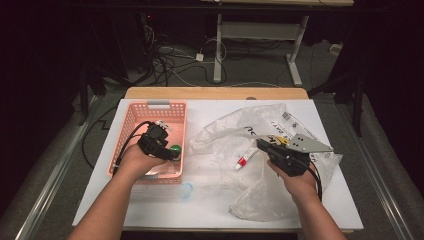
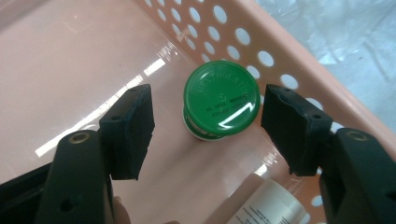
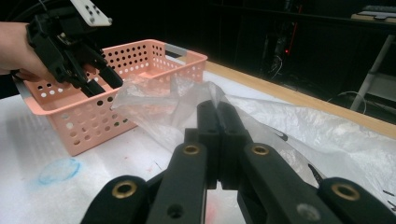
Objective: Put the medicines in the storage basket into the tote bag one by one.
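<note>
left claw (image 2: 205,126) apart over green-lidded jar (image 2: 220,99) | lid lettering unreadable

Pink basket (image 1: 131,131) on table left; green-lidded jar (image 2: 221,99) inside; crumpled plastic bag (image 1: 280,195) right.

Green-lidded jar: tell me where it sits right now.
The green-lidded jar stands upright inside the pink basket, near its right wall, directly between the left gripper's open jaws. A white tube lies just beside it.

white tube (image 2: 271,205): cut off at bottom edge | green lid (image 2: 221,98) lettering: too blurred to read
</note>
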